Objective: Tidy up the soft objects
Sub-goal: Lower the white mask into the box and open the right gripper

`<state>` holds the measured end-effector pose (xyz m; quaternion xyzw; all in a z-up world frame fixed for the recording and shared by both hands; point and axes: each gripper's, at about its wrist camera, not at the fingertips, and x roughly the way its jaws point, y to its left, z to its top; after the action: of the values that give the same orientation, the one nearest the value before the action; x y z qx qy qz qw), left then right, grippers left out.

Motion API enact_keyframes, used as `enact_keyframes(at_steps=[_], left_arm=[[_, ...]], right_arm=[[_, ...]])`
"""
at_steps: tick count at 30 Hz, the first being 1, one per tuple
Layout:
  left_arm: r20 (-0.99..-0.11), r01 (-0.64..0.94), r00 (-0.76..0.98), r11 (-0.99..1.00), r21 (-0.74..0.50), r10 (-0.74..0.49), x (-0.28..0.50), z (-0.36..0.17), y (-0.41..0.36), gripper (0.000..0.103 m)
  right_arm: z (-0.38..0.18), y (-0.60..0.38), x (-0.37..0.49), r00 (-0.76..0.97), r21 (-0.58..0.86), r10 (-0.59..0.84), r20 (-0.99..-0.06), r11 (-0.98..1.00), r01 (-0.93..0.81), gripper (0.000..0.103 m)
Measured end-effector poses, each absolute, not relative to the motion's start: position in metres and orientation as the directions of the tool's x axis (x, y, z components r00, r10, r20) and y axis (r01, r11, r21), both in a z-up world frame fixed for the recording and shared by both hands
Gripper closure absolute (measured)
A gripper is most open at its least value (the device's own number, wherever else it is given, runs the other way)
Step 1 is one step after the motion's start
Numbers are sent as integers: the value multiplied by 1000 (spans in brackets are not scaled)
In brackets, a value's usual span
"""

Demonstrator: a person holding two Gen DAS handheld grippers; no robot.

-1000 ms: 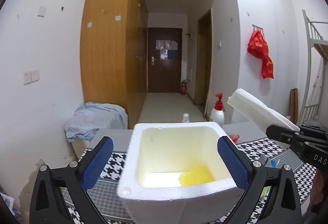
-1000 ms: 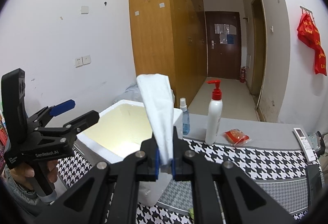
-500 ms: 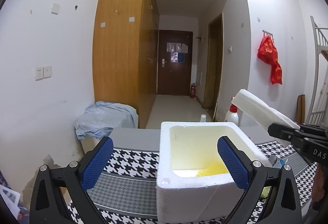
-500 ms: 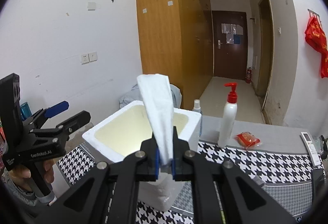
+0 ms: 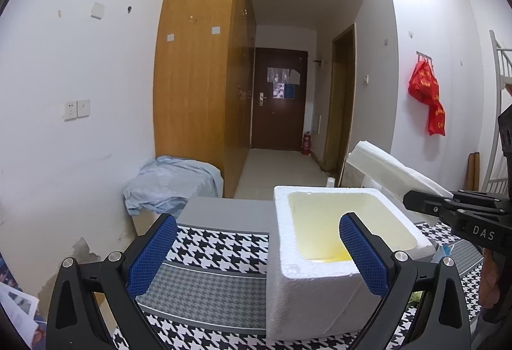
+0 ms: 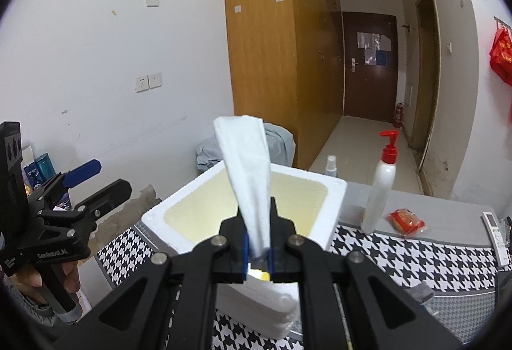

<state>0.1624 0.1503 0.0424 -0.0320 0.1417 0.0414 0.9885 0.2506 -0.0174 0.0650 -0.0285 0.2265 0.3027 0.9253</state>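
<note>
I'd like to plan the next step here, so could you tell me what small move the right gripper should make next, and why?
Probably carry the folded white cloth forward over the white foam box and lower it in. The right gripper is shut on the cloth's lower end, the cloth stands upright in front of the box's open top, and the left gripper is open, holding nothing.

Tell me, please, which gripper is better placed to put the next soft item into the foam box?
Right, probably: the right gripper is shut on the folded white cloth beside the foam box, while the left gripper is open and empty.
</note>
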Motion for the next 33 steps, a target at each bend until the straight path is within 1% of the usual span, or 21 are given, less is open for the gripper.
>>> enact_keyframes(at_steps=[5,11,19,23,25,27,28,29,31,33], left_arm=[[-295,-103,952,993,-53,83,161,40,156,1],[-289,-118,953,990,-72,93,157,39,163,1],[-310,-111,948,990,-90,78,158,33,166,1],[-310,-106,948,990,-90,73,158,32,165,1],[-312,-102,948,991,-87,70,158,32,164,1],[-315,-102,947,991,-86,70,158,31,165,1],[-316,-102,946,991,-88,69,158,32,166,1],[-317,-102,946,991,-87,70,158,32,167,1],[-319,-105,945,991,-84,73,159,32,167,1],[-322,-105,944,991,-82,73,160,31,166,1]], right_arm=[[63,-11,255,701,99,561,-440,806,-583,92],[59,-3,260,687,109,566,-457,802,-588,92],[58,3,264,677,114,566,-470,800,-589,90],[56,5,268,672,117,562,-483,801,-587,79],[54,5,270,668,118,561,-489,801,-586,75],[52,6,272,663,123,562,-495,801,-587,60],[52,6,272,664,126,562,-493,801,-585,42],[52,6,271,667,128,562,-489,803,-583,29],[54,2,269,677,141,569,-467,803,-579,21],[55,1,268,676,145,574,-462,801,-581,20]])
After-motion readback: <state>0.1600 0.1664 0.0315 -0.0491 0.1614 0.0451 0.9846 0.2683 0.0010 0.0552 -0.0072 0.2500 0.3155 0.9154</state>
